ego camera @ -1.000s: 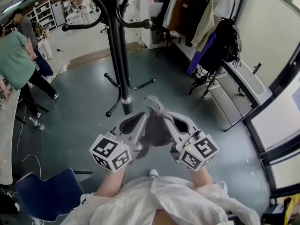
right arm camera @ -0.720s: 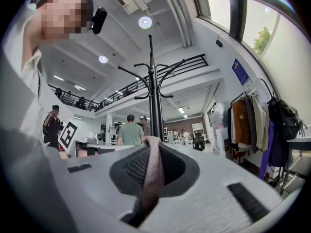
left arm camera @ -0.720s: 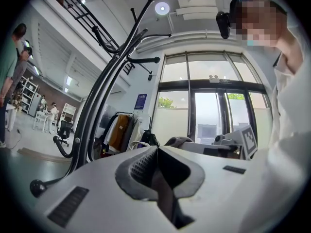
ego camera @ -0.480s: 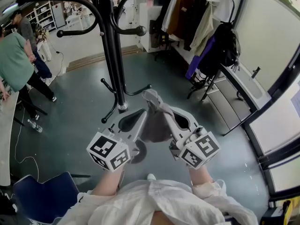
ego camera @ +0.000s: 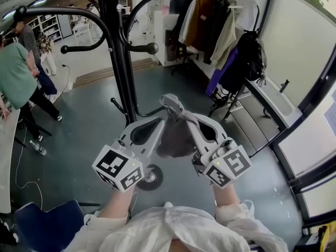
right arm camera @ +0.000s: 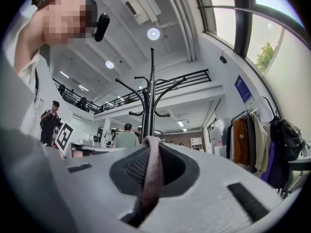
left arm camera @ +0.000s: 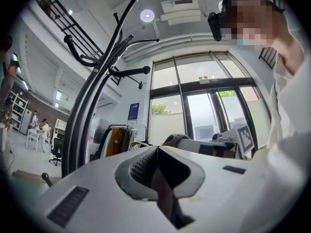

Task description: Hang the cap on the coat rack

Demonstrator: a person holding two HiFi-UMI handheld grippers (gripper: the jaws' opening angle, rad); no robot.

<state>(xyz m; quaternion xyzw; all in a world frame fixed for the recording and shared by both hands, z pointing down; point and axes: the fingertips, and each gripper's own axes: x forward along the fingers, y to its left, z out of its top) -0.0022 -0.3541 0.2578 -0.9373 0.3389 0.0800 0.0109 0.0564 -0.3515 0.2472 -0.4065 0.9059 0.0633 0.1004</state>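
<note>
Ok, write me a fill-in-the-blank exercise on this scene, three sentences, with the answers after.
1. The cap is clamped by exactly ____ grippers, the left gripper and the right gripper.
2. The coat rack standing beyond the grippers is coloured ____.
3. In the head view, the hanging coats are to the ____ of the coat rack.

Missing words: two; black; right.
</note>
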